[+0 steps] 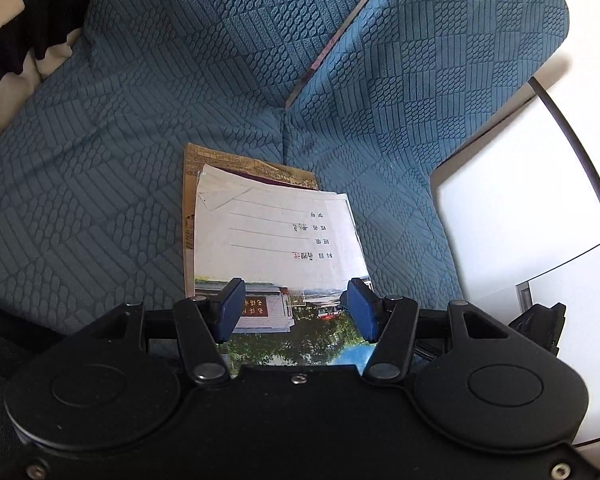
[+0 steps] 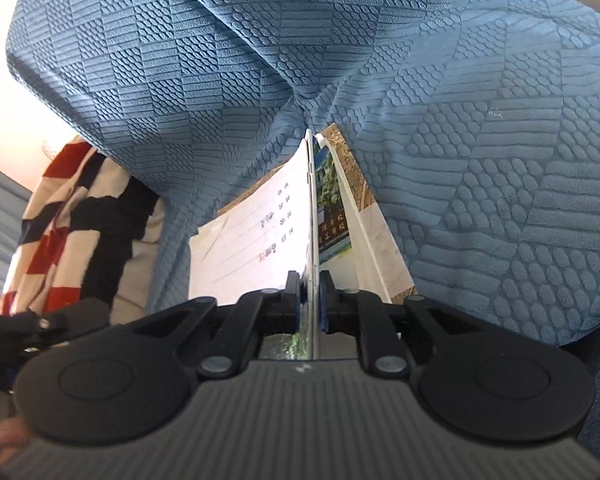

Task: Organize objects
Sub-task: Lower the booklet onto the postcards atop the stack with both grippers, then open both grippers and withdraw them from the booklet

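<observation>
A white notebook with a photo cover and printed name lines lies on top of a brown patterned book on the blue quilted sofa seat. My left gripper is open, its blue pads either side of the notebook's near end, just above it. In the right wrist view my right gripper is shut on the near edge of the notebook, seen edge-on, with the brown book under it.
Sofa back cushions rise behind the books. A red, black and cream striped fabric lies to the left. A white table stands at the right of the sofa.
</observation>
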Tool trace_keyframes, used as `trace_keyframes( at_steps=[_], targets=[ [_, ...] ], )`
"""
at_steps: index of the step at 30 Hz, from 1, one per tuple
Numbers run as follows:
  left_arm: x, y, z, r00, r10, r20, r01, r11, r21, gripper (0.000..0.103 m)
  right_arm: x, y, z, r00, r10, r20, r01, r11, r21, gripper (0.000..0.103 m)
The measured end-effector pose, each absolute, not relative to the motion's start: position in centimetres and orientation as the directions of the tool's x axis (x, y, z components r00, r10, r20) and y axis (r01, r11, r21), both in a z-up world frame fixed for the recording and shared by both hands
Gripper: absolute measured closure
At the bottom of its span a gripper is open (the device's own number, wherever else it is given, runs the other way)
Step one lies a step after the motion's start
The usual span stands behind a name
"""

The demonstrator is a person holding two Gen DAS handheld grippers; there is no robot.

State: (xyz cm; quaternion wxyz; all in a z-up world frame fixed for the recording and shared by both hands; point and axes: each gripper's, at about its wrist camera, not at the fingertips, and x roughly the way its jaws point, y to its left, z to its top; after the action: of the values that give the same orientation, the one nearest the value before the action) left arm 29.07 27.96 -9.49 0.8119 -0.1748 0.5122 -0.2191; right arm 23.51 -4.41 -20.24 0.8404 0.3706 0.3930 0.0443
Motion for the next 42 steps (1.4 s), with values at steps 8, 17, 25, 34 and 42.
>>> trace_keyframes(
  at_steps=[8, 17, 25, 34, 42],
  targets=[
    [27.0, 27.4, -5.4, 0.485, -0.466, -0.740, 0.233, 0.884, -0.404, 0.048, 23.1, -4.2, -17.4, 0.668, 0.308, -0.677, 0.222, 0.786, 0.577, 0.070],
    [25.4, 27.1, -0.5, 0.574, -0.424, -0.701, 0.267, 0.906, -0.329, 0.046, 21.3, -3.9, -9.6, 0.746, 0.267, -0.610, 0.108, 0.855, 0.507, 0.070],
    [23.8, 28.0, 2.3, 0.631, -0.381, -0.675, 0.256, 0.924, -0.283, 0.045, 18.7, -2.4, -2.4, 0.806, 0.224, -0.547, 0.015, 0.917, 0.398, 0.070],
    [21.8, 28.9, 4.0, 0.667, -0.347, -0.659, 0.237, 0.938, -0.254, 0.045, 15.4, -0.8, 0.8, 0.822, 0.192, -0.537, -0.018, 0.950, 0.311, 0.070],
    [19.9, 29.4, 4.1, 0.671, -0.334, -0.662, 0.220, 0.942, -0.252, 0.039, 13.6, 0.4, 0.7, 0.804, 0.172, -0.569, -0.013, 0.962, 0.273, 0.070]
  ],
)
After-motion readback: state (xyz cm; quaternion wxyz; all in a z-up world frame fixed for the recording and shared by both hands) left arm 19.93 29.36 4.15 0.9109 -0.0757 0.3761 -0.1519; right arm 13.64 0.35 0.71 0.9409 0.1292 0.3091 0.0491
